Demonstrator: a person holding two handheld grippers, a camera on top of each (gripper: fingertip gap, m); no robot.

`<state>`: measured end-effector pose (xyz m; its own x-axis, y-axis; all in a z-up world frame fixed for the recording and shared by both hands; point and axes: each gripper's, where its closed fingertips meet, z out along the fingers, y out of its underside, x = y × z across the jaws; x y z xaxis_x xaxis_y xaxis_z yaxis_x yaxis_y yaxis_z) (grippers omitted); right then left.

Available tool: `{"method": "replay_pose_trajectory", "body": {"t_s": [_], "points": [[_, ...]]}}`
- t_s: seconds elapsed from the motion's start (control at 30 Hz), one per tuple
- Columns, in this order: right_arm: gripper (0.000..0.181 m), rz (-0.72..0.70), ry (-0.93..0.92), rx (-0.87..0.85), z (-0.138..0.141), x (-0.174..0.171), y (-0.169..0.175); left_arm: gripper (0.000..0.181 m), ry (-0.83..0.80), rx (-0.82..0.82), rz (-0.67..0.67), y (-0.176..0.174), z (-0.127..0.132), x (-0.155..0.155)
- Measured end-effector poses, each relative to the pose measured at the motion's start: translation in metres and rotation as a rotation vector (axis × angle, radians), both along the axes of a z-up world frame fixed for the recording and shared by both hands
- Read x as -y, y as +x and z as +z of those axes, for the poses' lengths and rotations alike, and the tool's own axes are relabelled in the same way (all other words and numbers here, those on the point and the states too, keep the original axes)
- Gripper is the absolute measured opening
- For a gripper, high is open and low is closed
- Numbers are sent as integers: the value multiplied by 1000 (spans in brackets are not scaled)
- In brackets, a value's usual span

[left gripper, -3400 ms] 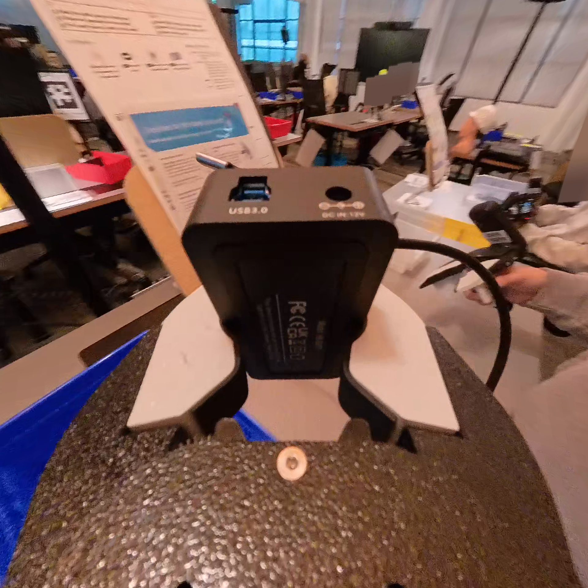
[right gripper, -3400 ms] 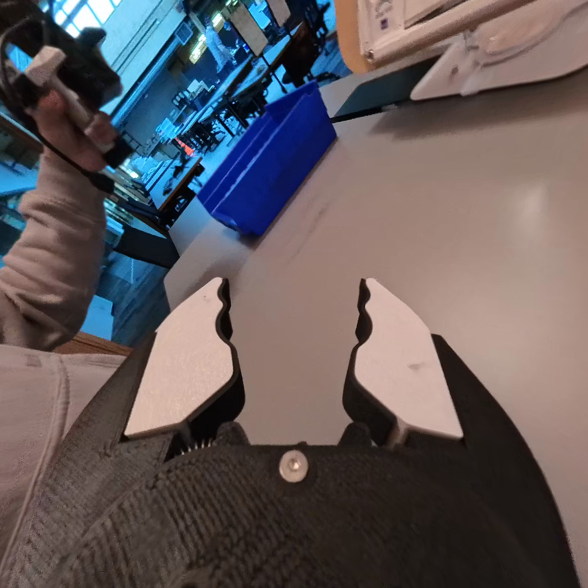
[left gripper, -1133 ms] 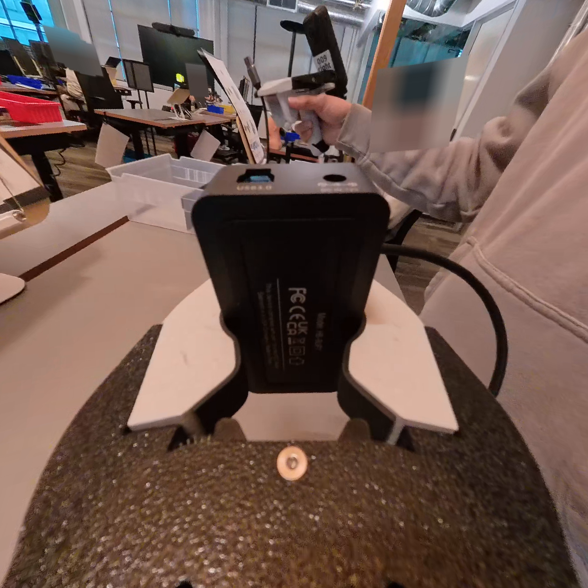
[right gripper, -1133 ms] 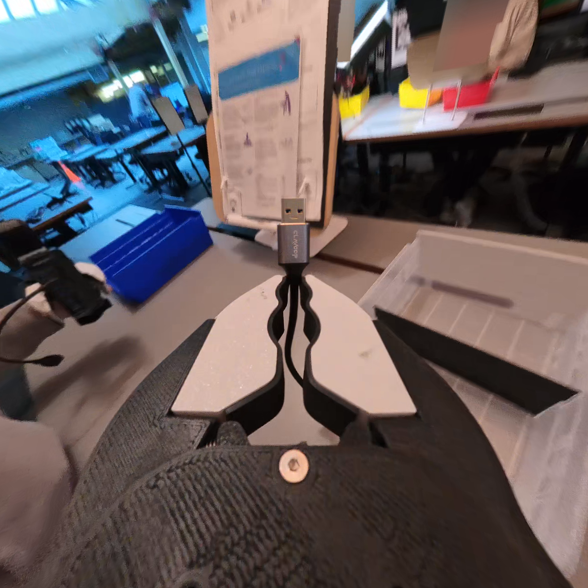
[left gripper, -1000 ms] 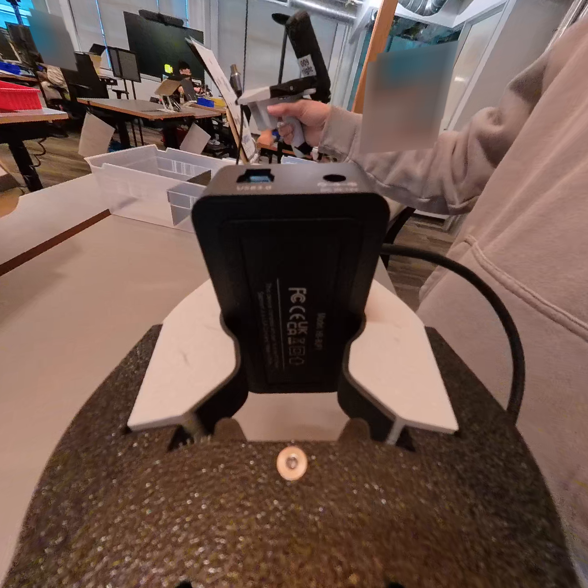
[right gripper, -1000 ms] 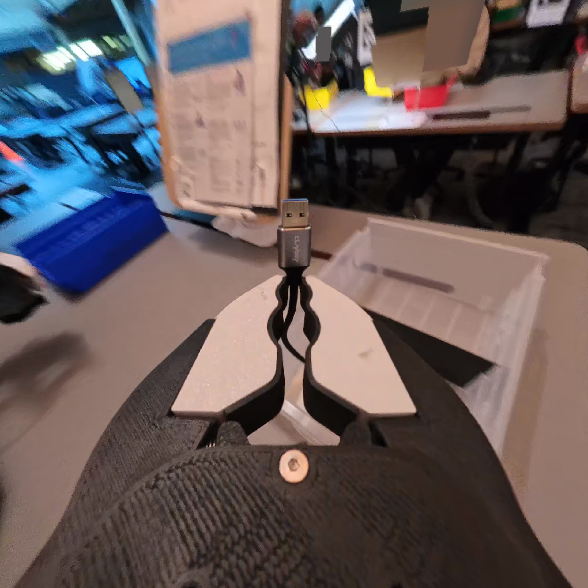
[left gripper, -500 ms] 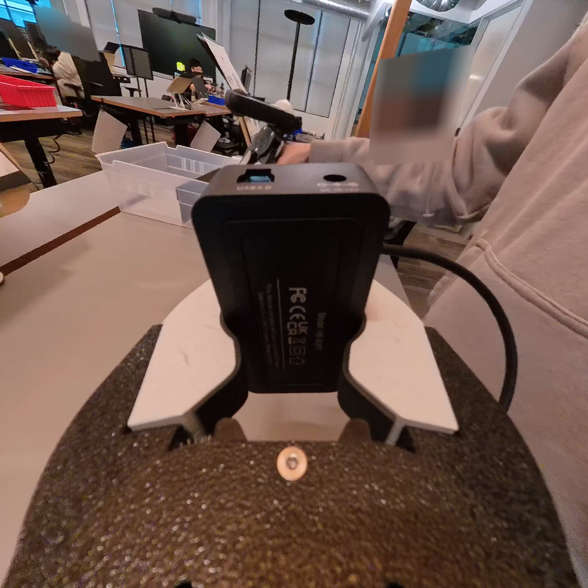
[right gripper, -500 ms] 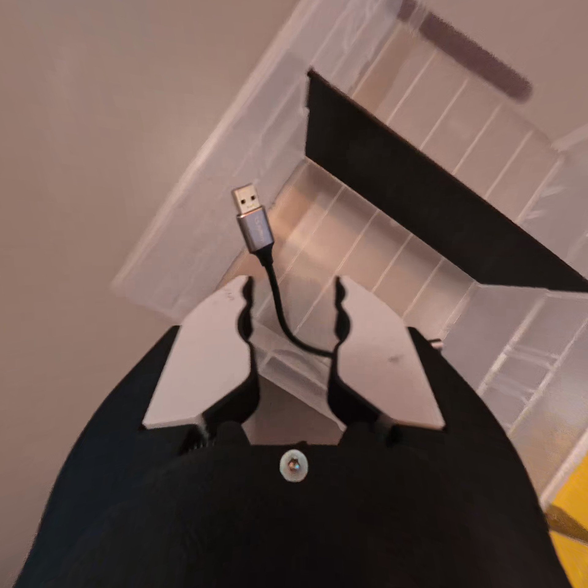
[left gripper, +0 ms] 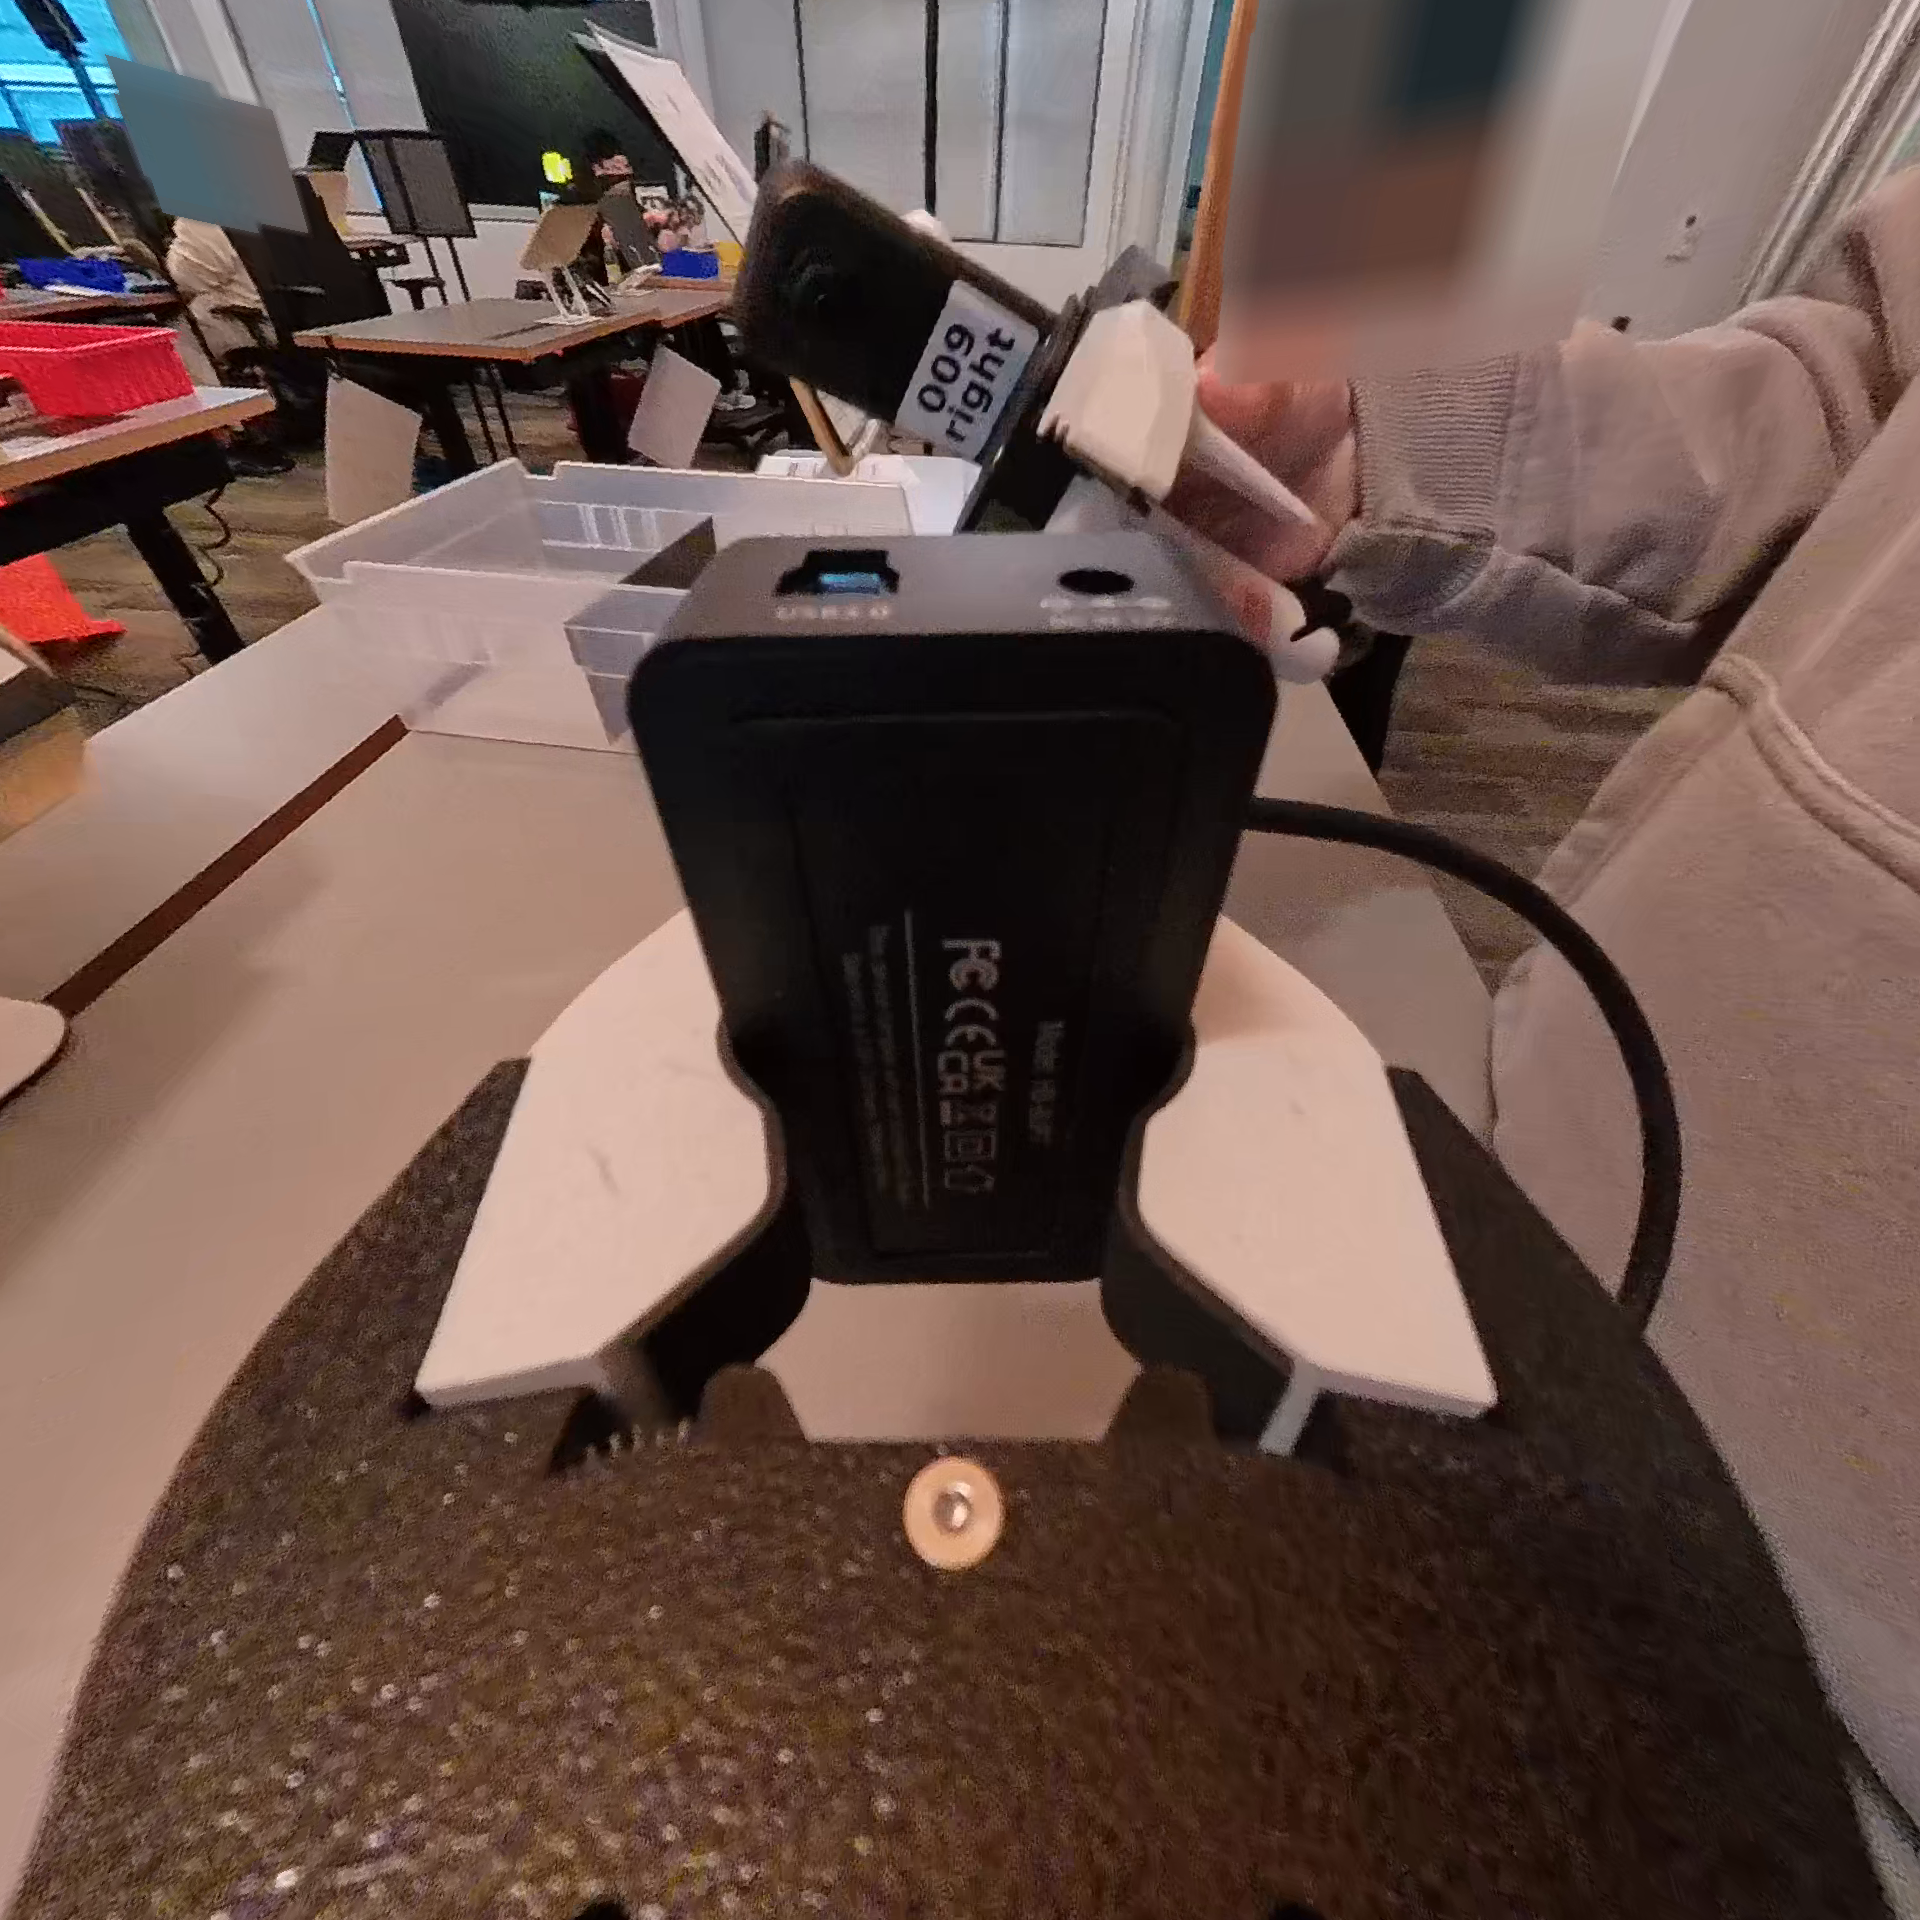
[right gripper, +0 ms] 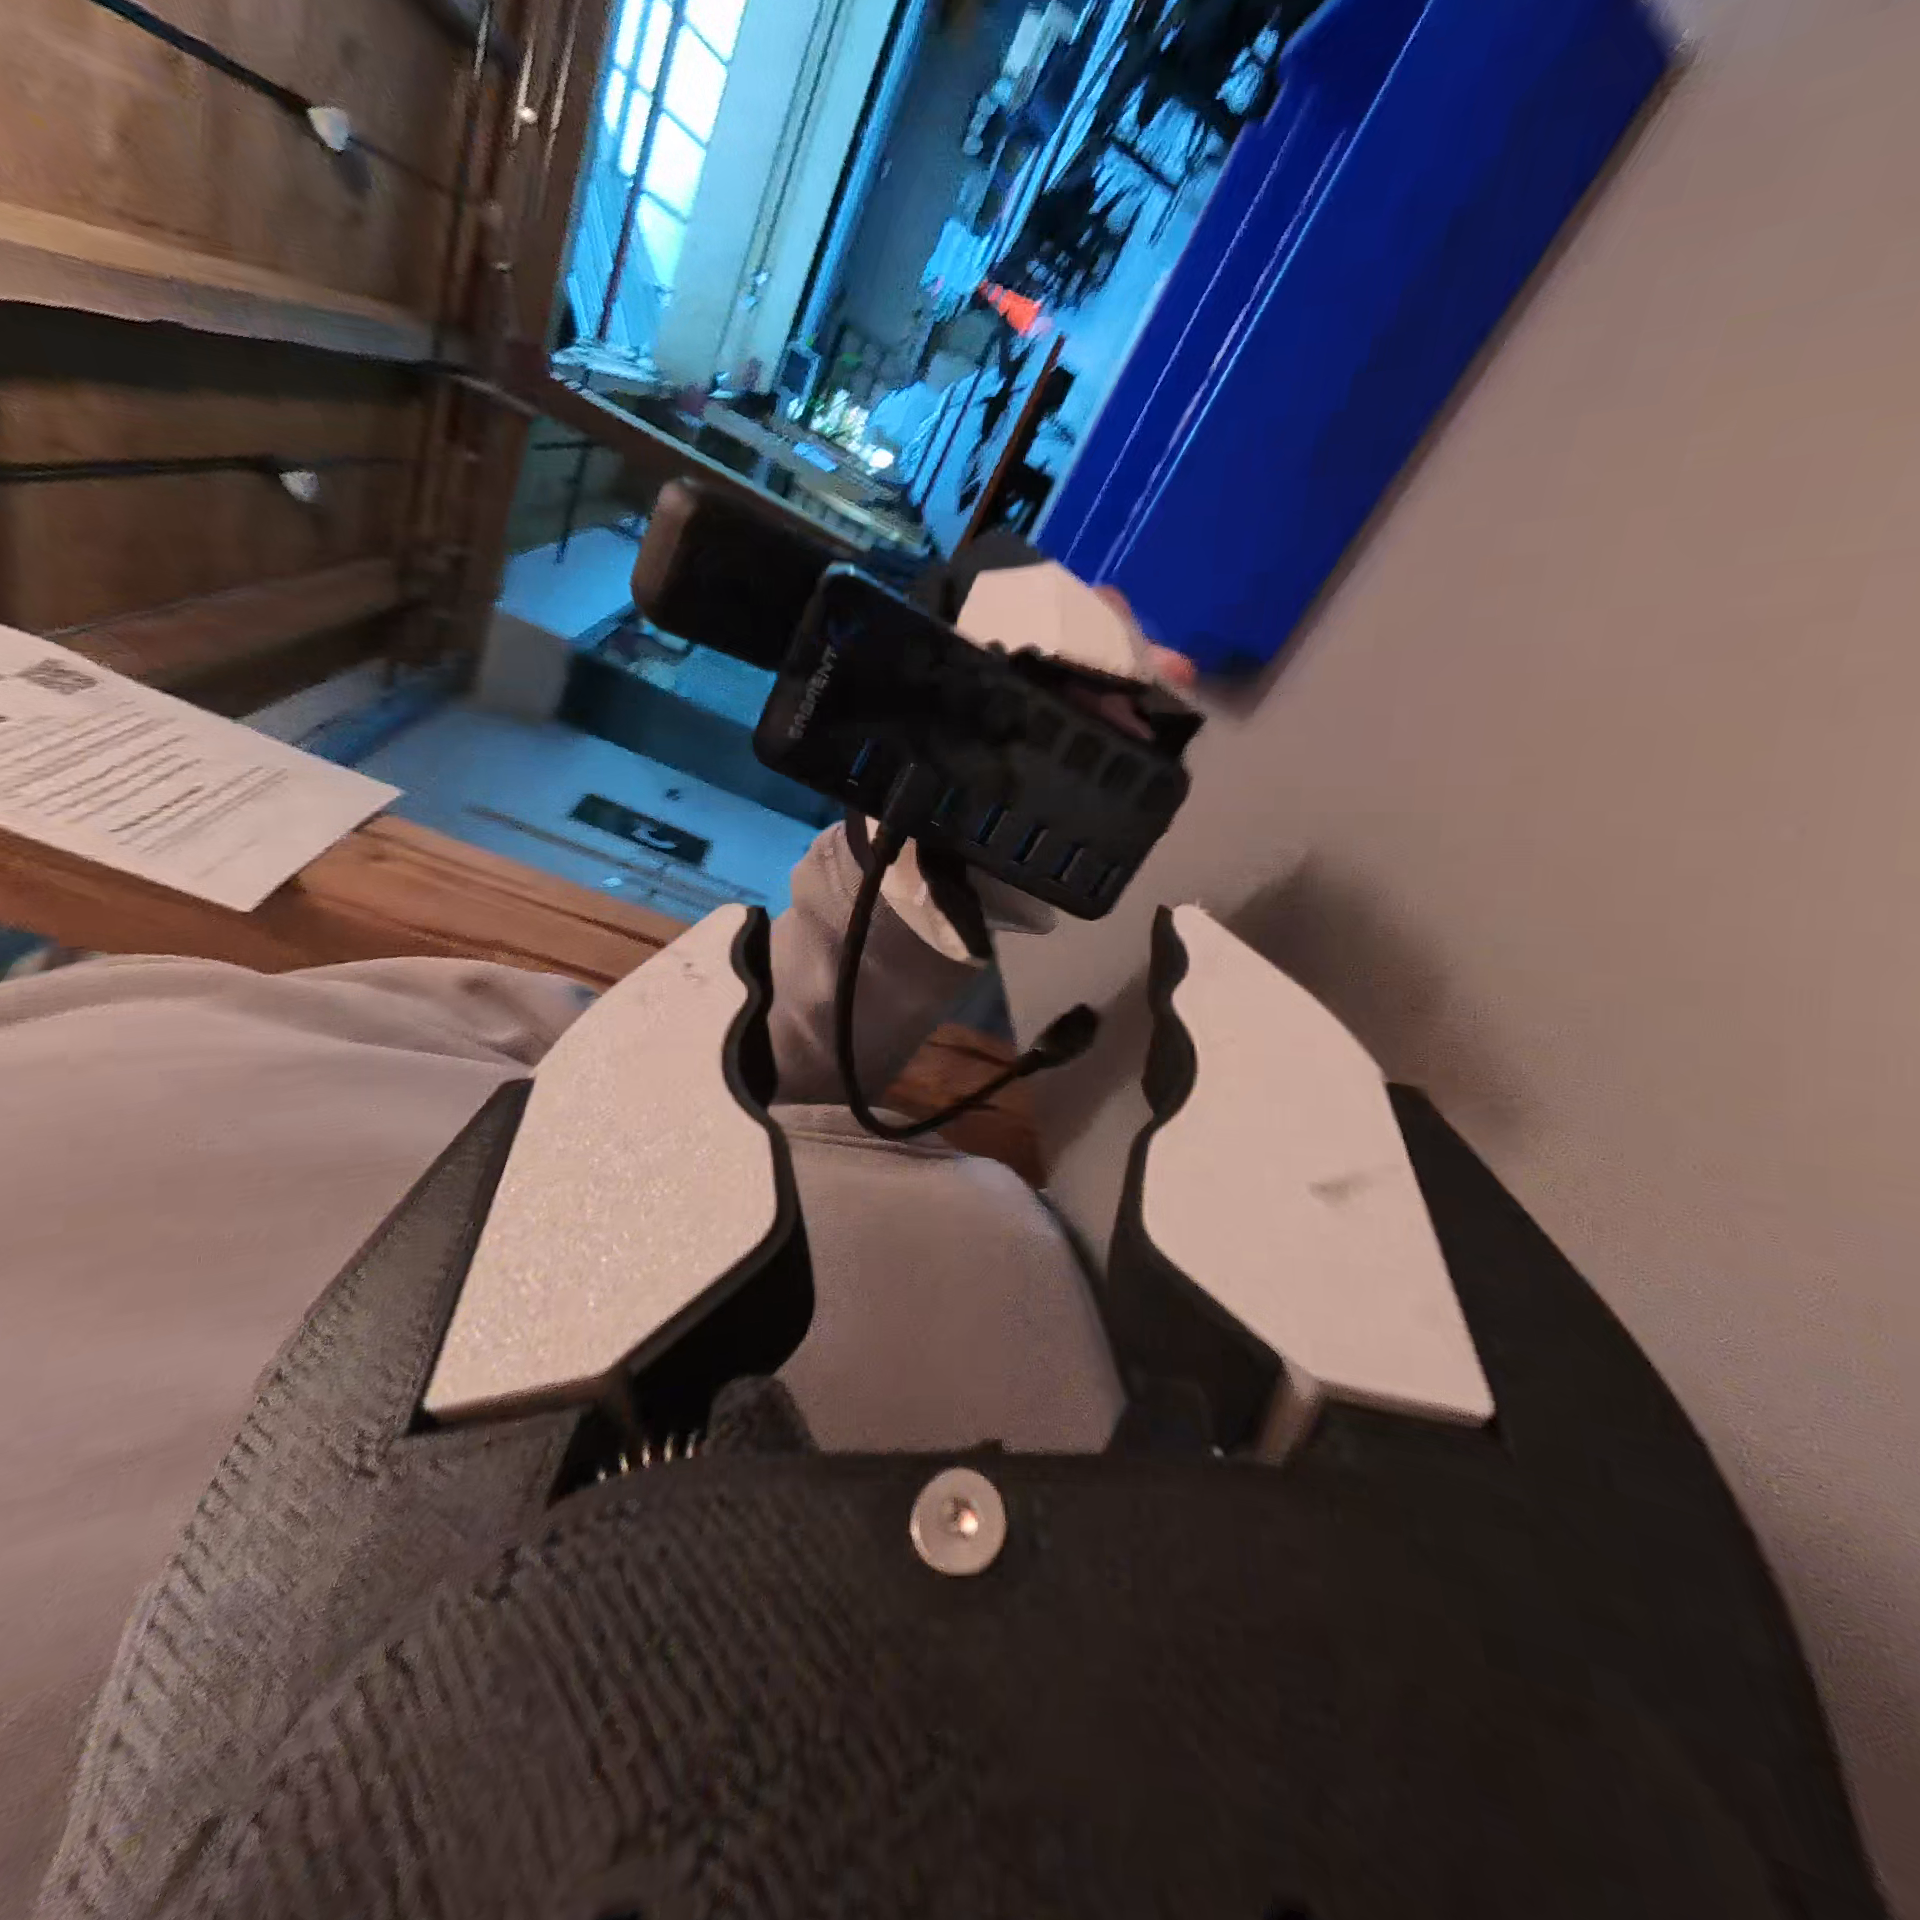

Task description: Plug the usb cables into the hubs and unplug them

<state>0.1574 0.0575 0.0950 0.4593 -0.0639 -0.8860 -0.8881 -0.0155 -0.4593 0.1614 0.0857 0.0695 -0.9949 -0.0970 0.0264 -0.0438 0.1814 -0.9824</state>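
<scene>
Apparently mid-task: left hand-held gripper (left gripper: 956,1132) clamps the black hub (left gripper: 951,883), one cable (right gripper: 868,997) plugged ahead of the right hand-held gripper (right gripper: 961,997), spread wide and empty; unplugging remains.

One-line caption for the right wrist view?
Open right tongs face the hub held in the left tongs, a cable dangling from it.

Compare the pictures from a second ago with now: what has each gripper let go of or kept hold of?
The right gripper has let go of the grey cable it pinched, opened empty and swung round to face the hub. The left gripper stays clamped on that hub.
</scene>
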Motion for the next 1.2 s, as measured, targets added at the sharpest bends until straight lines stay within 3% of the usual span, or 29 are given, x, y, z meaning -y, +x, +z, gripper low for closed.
{"method": "replay_pose_trajectory", "body": {"t_s": [0.17, 0.3, 0.4, 0.67, 0.77, 0.97, 1.2], "points": [[47, 36, 97, -65, -1, -37, -15, 70, 38, 18, -62, -12, -6, 13], [38, 66, 29, -47, -10, -48, -20, 70, 47, 29, -98, -18, -9, 18], [11, 98, 91, -86, -2, -48, -23, 70, 54, 46, -96, -17, -10, 18], [10, 178, 98, -158, -6, -45, -35, 70, 85, 152, -110, -22, -12, 19], [10, 186, 94, -169, -5, -41, -34, 70, 54, 119, -96, -21, -11, 23], [9, 110, 175, -213, -1, -39, -25, 70, 104, 88, 13, -13, -7, 22], [8, 56, 171, -145, 3, -42, -22, 78, 178, 1, 133, -5, -4, 11]]}}
